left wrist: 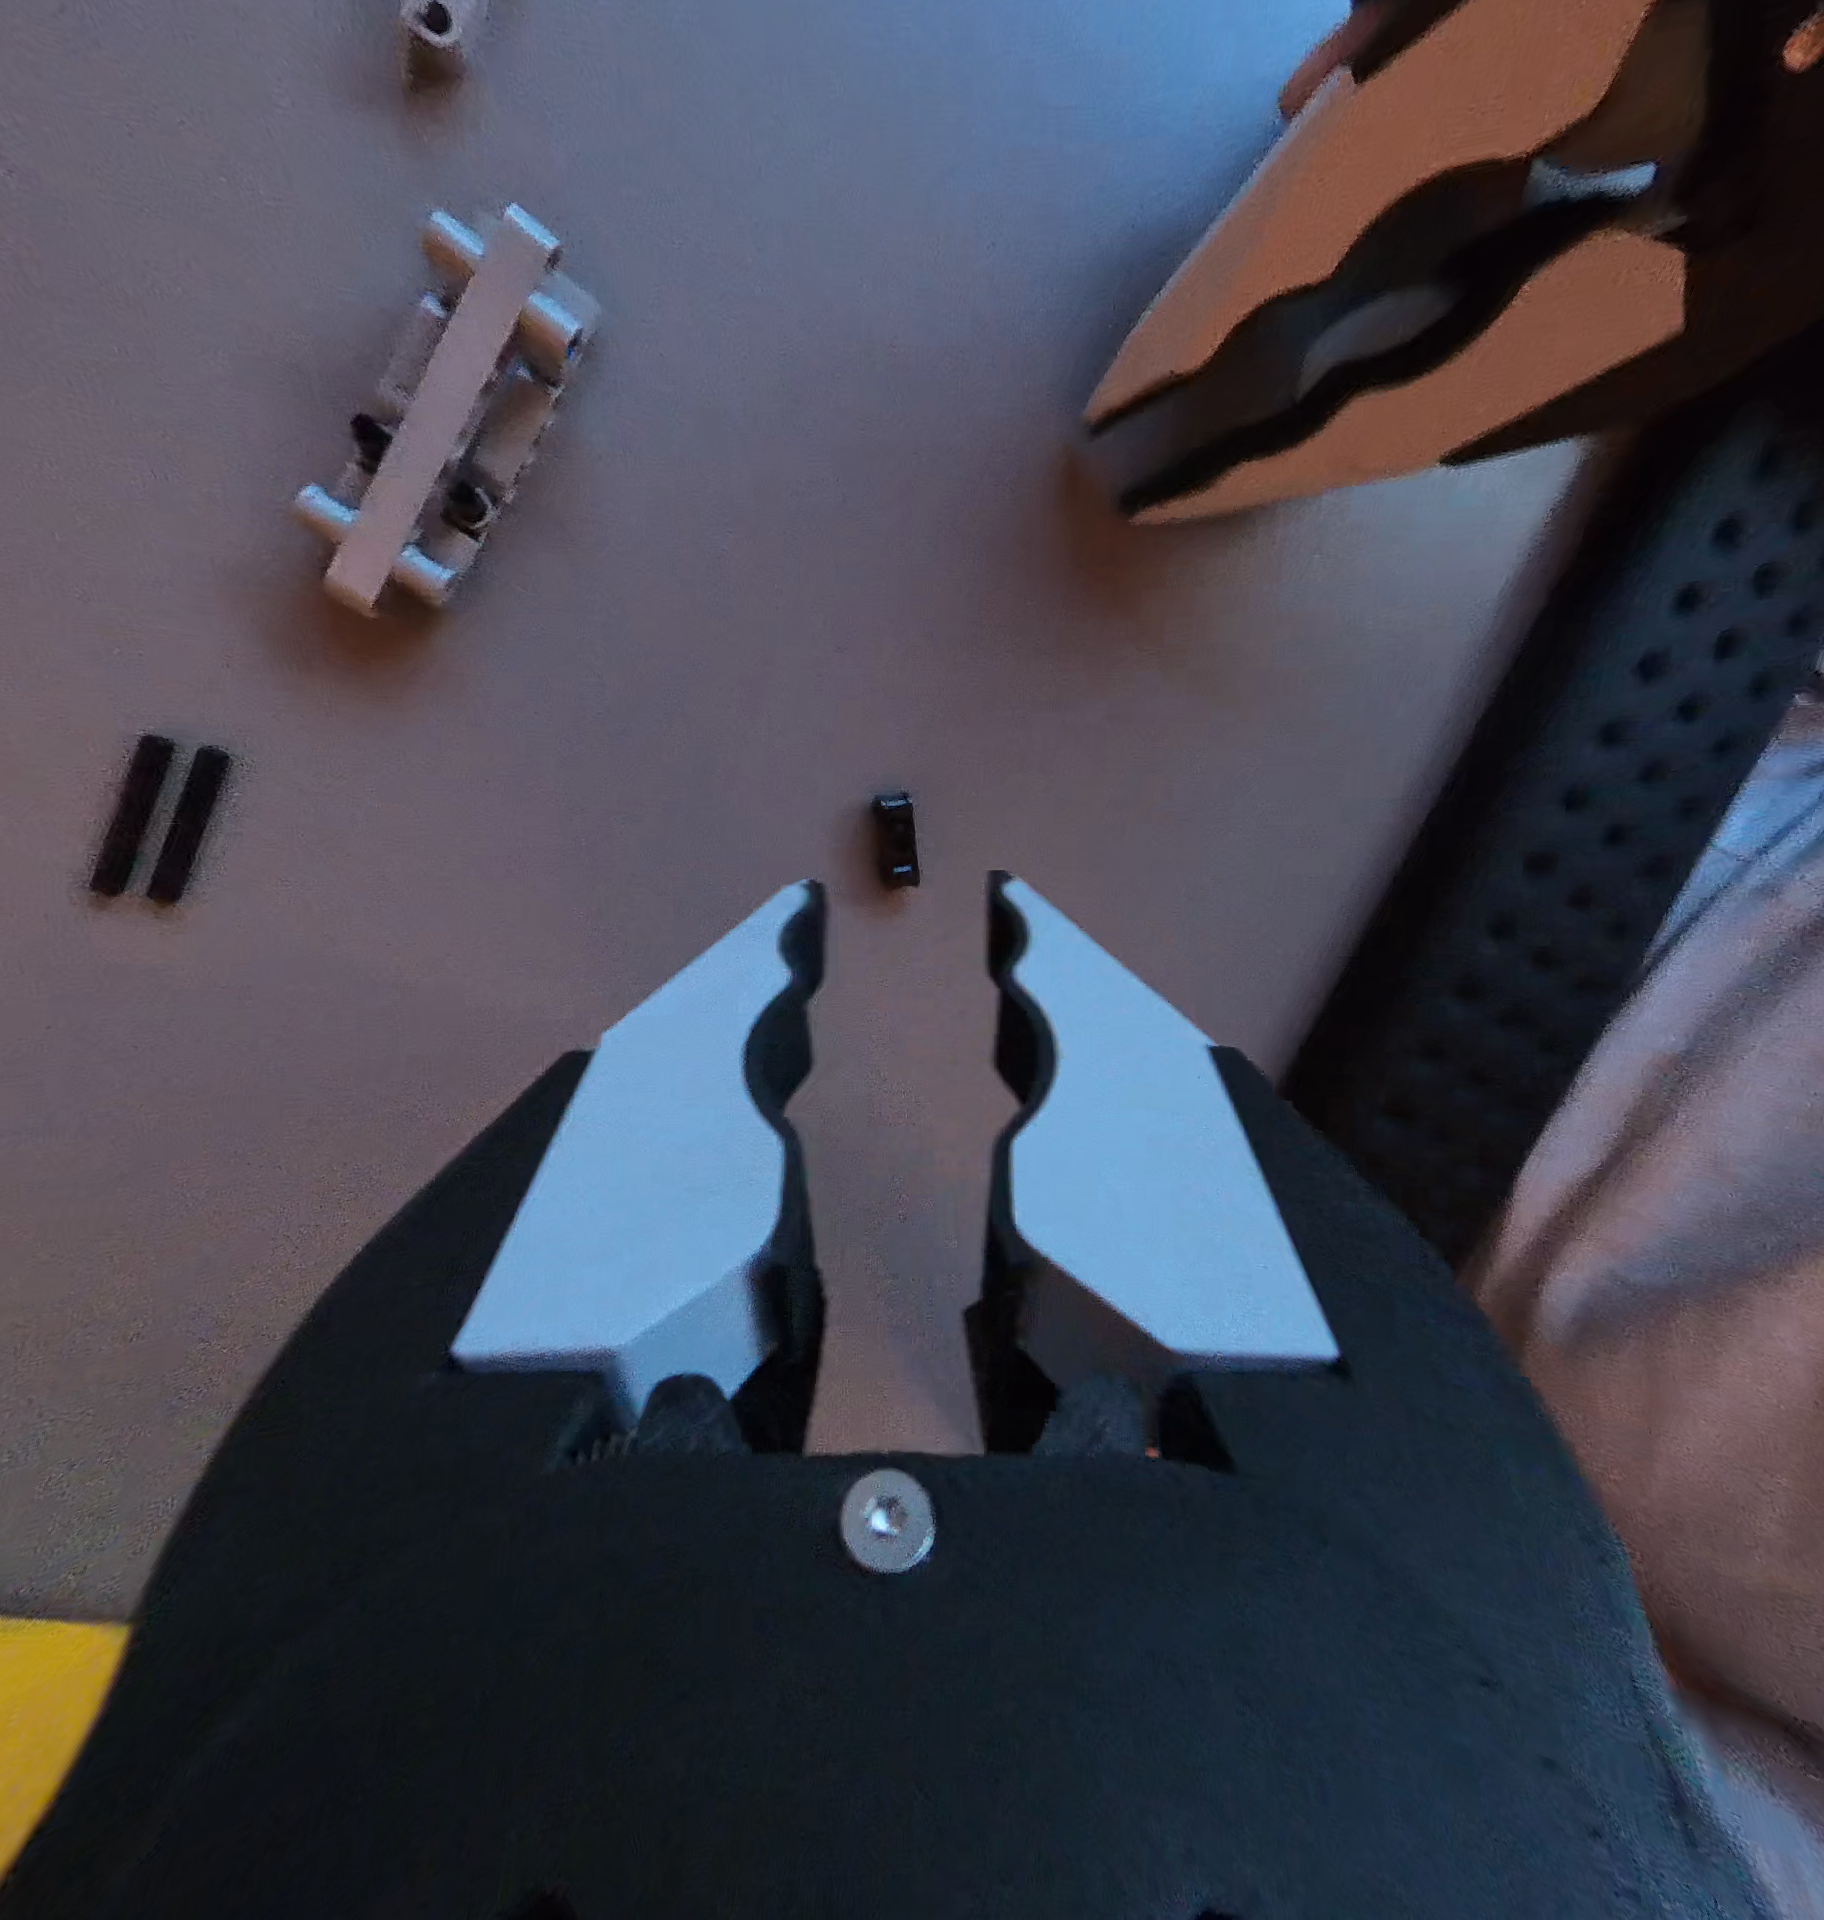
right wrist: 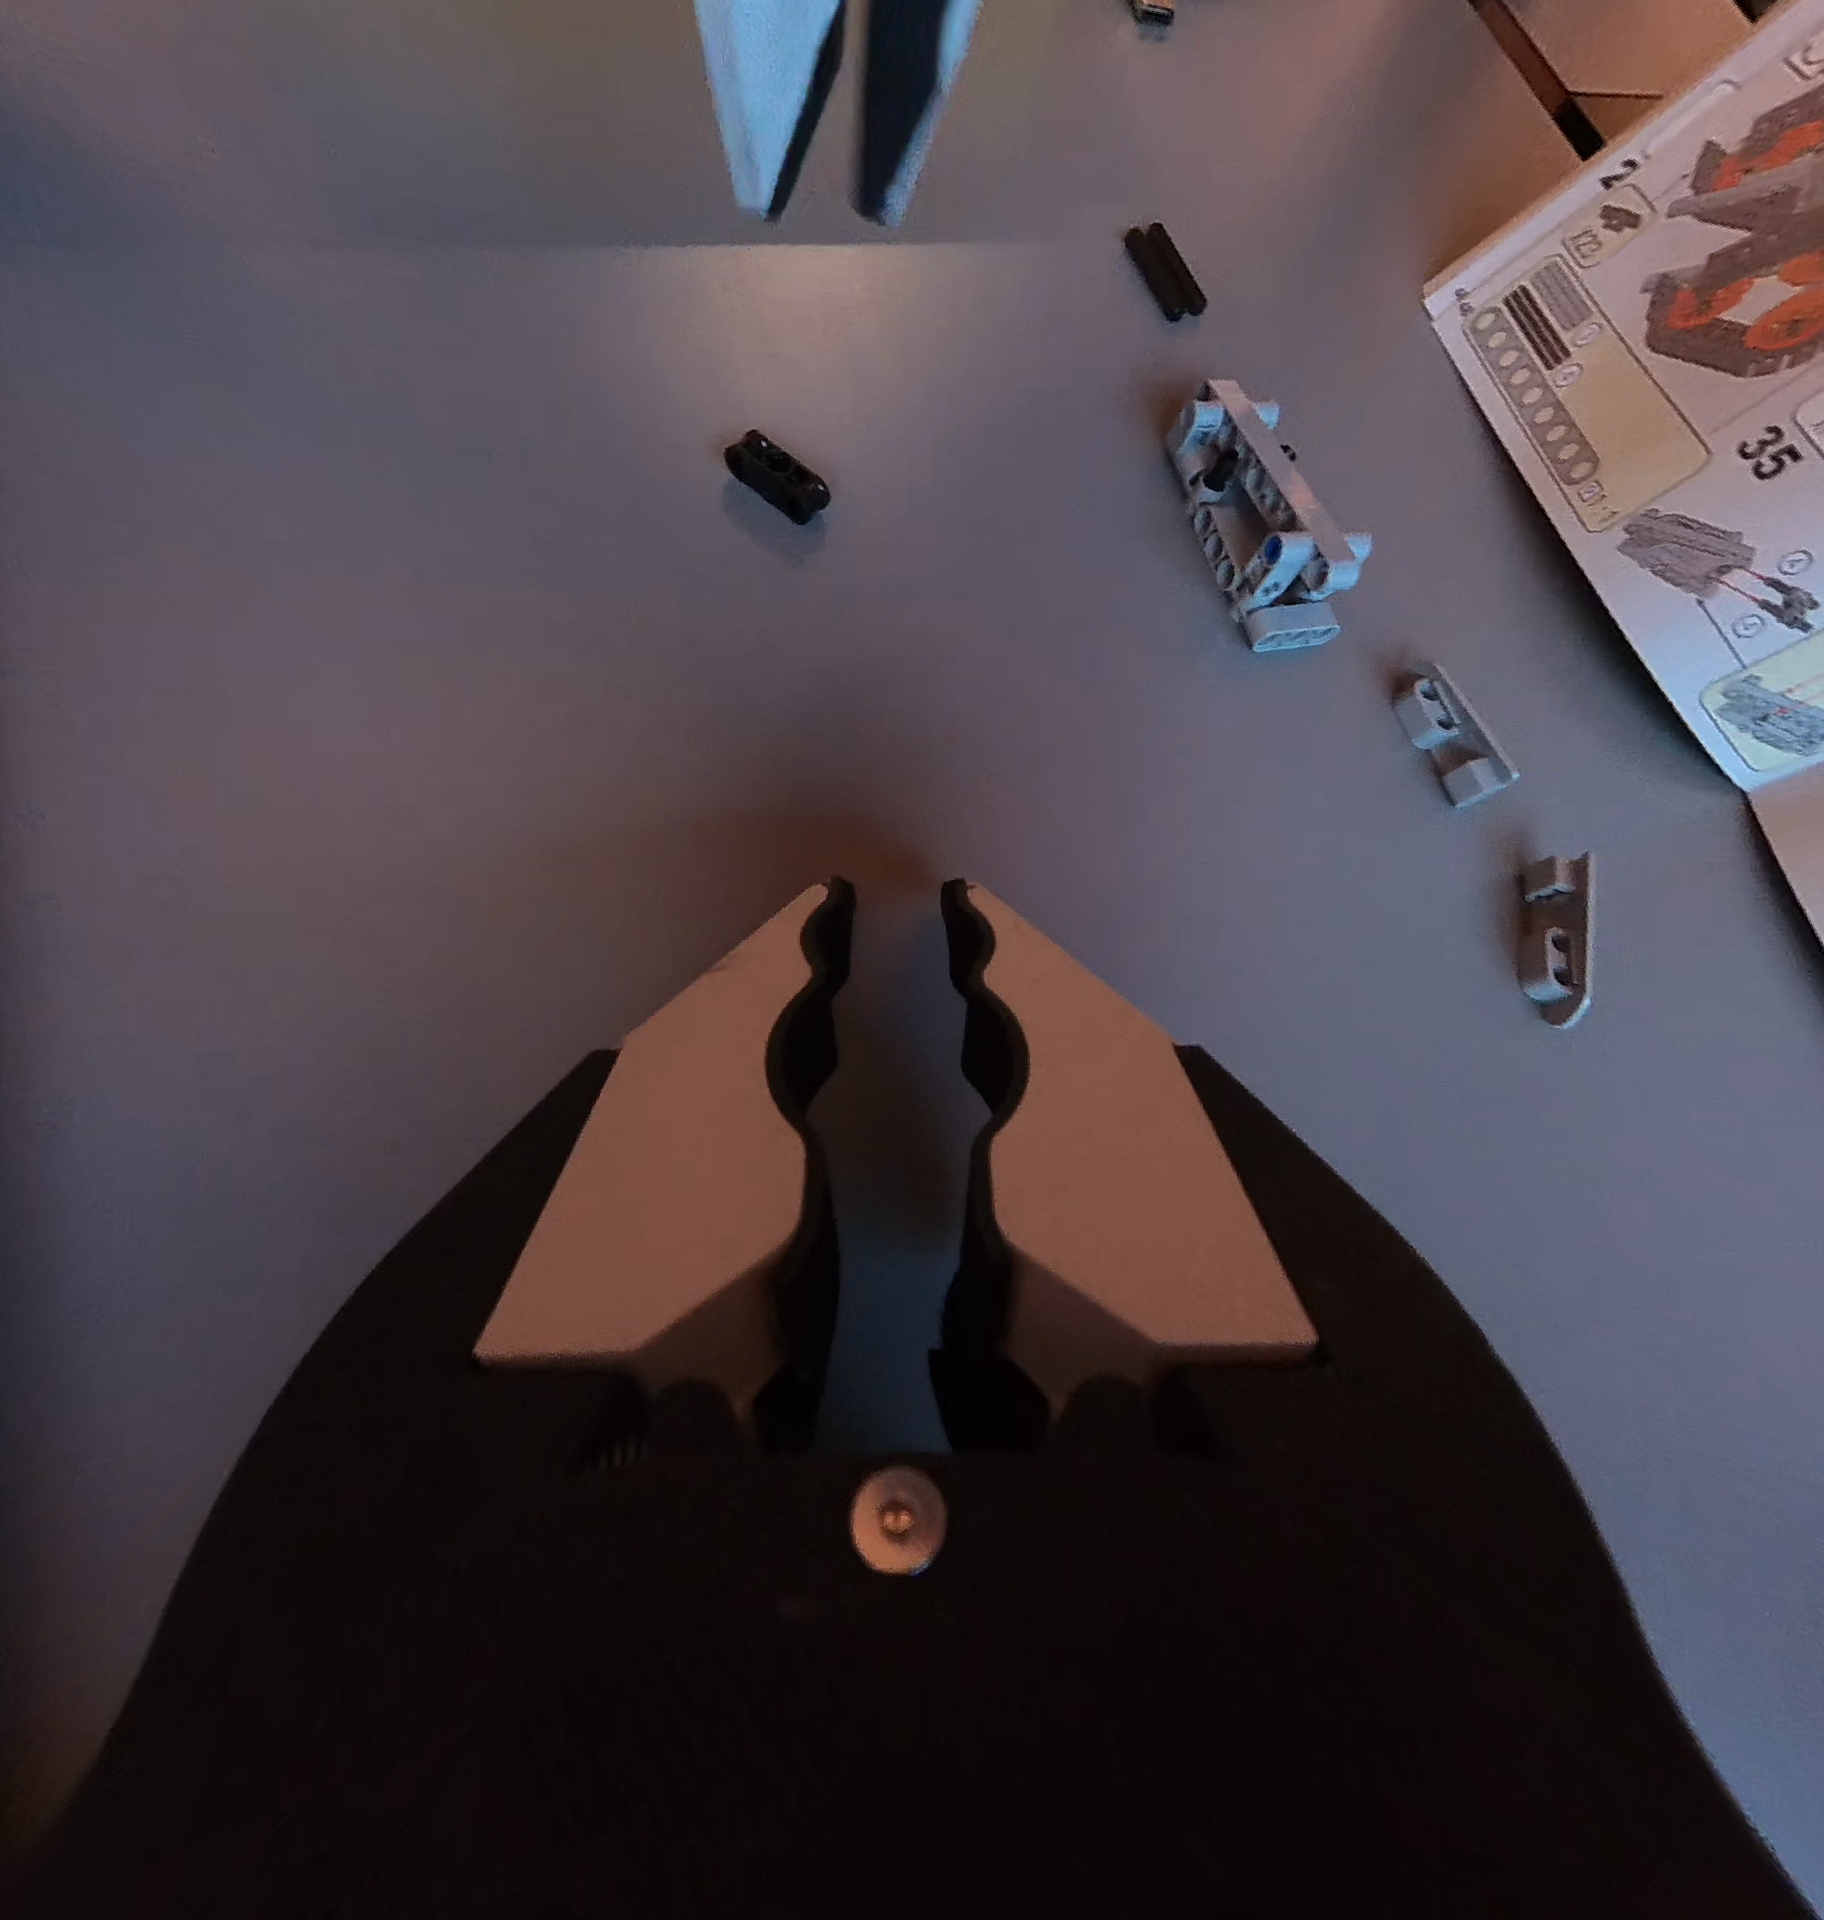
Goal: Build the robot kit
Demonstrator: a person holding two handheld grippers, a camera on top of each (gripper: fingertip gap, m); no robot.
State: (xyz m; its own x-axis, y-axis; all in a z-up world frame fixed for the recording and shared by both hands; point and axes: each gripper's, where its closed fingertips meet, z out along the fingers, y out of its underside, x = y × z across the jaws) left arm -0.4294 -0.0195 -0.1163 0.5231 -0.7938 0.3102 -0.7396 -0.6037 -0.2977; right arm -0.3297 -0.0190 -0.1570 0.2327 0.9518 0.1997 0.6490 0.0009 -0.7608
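On the table (right wrist: 368, 623):
- grippers: 2, left gripper (left wrist: 906, 883), right gripper (right wrist: 895, 883)
- short black beam (right wrist: 777, 475): 1, upper centre
- black pins (right wrist: 1164, 272): 2, side by side
- grey frame assembly (right wrist: 1263, 514): 1
- loose grey pieces (right wrist: 1453, 734): 2, right
- instruction booklet (right wrist: 1666, 436): 1, upper right

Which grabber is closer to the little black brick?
Left. The left gripper hovers open just short of the little black brick; the right gripper sits farther off.

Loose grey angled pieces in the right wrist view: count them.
2. One grey angled piece lies right of the tongs' tips, below the grey frame assembly; the other sits just below it. None looks hidden.
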